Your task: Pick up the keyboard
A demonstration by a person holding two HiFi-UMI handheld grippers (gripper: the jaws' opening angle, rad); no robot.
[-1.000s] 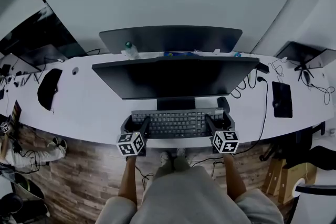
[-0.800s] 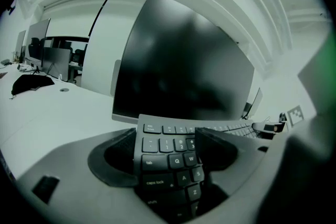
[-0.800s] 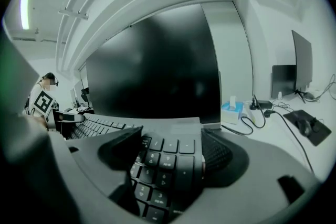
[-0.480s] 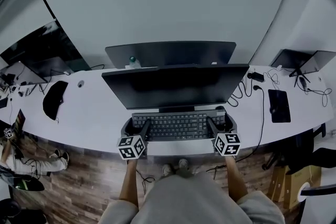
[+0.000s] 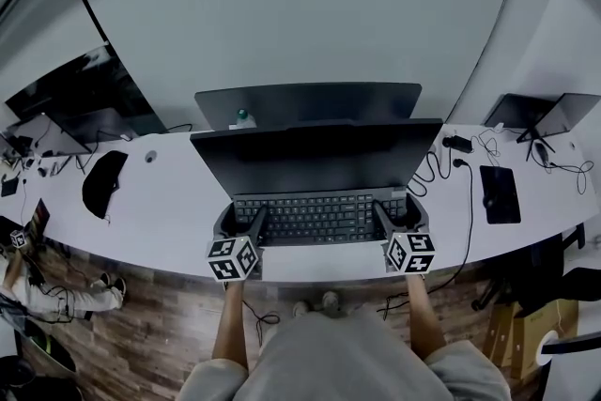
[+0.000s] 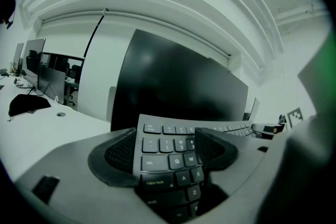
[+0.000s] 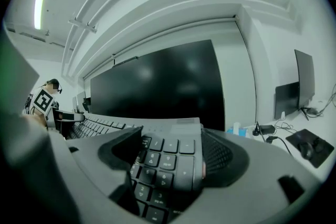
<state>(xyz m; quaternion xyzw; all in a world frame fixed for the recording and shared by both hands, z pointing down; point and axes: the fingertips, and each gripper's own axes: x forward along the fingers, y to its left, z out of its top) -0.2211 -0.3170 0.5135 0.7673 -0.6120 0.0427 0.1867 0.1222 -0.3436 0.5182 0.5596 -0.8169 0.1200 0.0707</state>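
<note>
A dark keyboard (image 5: 319, 216) hangs level above the white desk (image 5: 160, 211), in front of the lower edge of the big monitor (image 5: 315, 155). My left gripper (image 5: 239, 219) is shut on its left end, and my right gripper (image 5: 399, 213) is shut on its right end. In the left gripper view the keyboard (image 6: 173, 147) fills the gap between the jaws of the left gripper (image 6: 165, 152), with both pads against it. In the right gripper view the number-pad end of the keyboard (image 7: 173, 165) is clamped in the right gripper (image 7: 170, 152) the same way.
A second monitor (image 5: 310, 100) stands behind the first, with a bottle (image 5: 242, 117) beside it. A black cloth (image 5: 103, 183) lies on the desk's left part. Cables (image 5: 451, 155) and a black pad (image 5: 498, 192) lie at the right. More screens stand at both ends.
Both grippers have risen together with the keyboard clamped between them. It has come up off the desk and now sits higher against the monitor.
</note>
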